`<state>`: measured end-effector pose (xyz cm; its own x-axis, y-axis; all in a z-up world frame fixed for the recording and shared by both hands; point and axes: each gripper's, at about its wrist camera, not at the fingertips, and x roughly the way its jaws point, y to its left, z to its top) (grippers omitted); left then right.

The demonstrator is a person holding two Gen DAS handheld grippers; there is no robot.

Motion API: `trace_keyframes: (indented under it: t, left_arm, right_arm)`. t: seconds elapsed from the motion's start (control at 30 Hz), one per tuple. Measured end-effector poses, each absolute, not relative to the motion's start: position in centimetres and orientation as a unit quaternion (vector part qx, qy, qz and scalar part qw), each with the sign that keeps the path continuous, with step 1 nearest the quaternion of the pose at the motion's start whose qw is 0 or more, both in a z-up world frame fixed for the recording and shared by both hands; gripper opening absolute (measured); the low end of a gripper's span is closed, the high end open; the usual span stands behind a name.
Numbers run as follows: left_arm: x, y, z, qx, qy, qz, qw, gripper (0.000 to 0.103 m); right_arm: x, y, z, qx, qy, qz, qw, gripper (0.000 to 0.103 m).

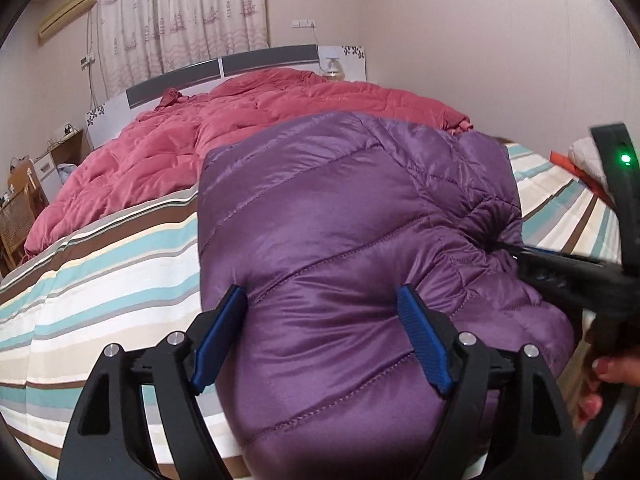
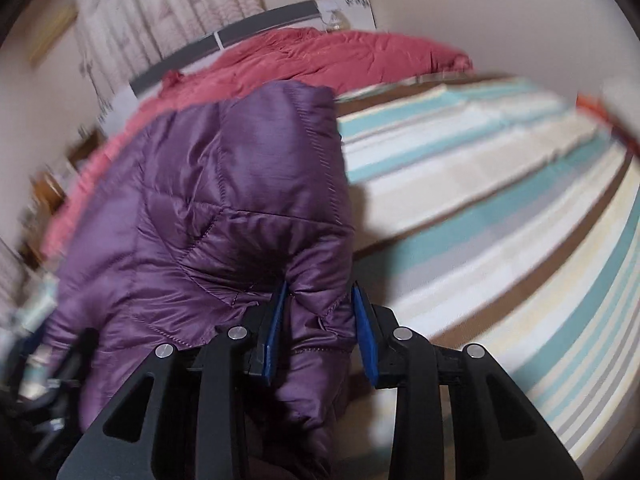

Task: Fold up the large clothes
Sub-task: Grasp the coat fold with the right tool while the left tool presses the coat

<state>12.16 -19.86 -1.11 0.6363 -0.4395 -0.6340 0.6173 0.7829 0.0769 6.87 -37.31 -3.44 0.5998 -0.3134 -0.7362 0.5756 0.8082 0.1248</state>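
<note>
Left wrist: left gripper (image 1: 322, 312) stood wide, straddling the near end of the purple down jacket (image 1: 344, 216), which lay on the striped bedsheet (image 1: 112, 280). Right wrist: right gripper (image 2: 320, 316) sat narrow, pinching a jacket fold; picture blurred.

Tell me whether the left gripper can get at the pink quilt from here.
Probably not directly: the left gripper straddles the purple jacket, whose bulk lies between it and the pink quilt.

Open striped sheet (image 2: 500, 184) right of purple jacket (image 1: 340, 220); clear passage there. Far side blocked by heaped pink quilt (image 1: 168, 148) touching jacket. Striped sheet left of jacket also bare. Orange-and-white bundle (image 1: 580, 160) at right edge.
</note>
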Motion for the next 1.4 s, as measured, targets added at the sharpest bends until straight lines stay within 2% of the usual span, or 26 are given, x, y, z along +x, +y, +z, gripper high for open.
trace_keyframes:
  t: [0.1,0.23,0.4,0.57,0.73,0.97,1.0,1.1,1.4]
  left_arm:
    - [11.9,-20.5,-1.4,0.159,0.304,-0.291,0.893,0.078]
    - [11.3,-20.0,-1.3,0.151,0.310,-0.292,0.892,0.078]
    - [12.1,-18.4,1.1,0.102,0.339,-0.291,0.888,0.078]
    - [14.3,-17.7,4.8,0.062,0.322,-0.258,0.909,0.082]
    - [18.6,-19.7,4.7,0.074,0.356,-0.216,0.906,0.082]
    - [21.8,-22.7,2.0,0.086,0.394,-0.208,0.891,0.083]
    - [21.8,-22.8,1.6,0.084,0.395,-0.213,0.890,0.083]
    - [21.2,-22.6,0.4,0.079,0.387,-0.224,0.891,0.087]
    - [22.8,-23.9,-2.2,0.094,0.393,-0.203,0.892,0.089]
  right_arm:
    - [8.0,-36.8,-4.5,0.148,0.369,-0.265,0.879,0.032]
    - [7.5,-37.1,-4.3,0.164,0.363,-0.250,0.882,0.032]
    - [4.2,-39.0,-1.3,0.251,0.327,-0.210,0.887,0.032]
    - [3.4,-38.5,3.5,0.237,0.269,-0.196,0.913,0.032]
    - [8.7,-37.7,5.3,0.205,0.282,-0.168,0.922,0.032]
    - [13.6,-38.8,1.9,0.177,0.345,-0.189,0.902,0.032]
    - [13.5,-39.3,0.9,0.183,0.352,-0.191,0.898,0.028]
    - [12.4,-39.4,-1.4,0.187,0.354,-0.189,0.897,0.028]
    - [15.8,-39.5,-4.4,0.154,0.370,-0.194,0.896,0.028]
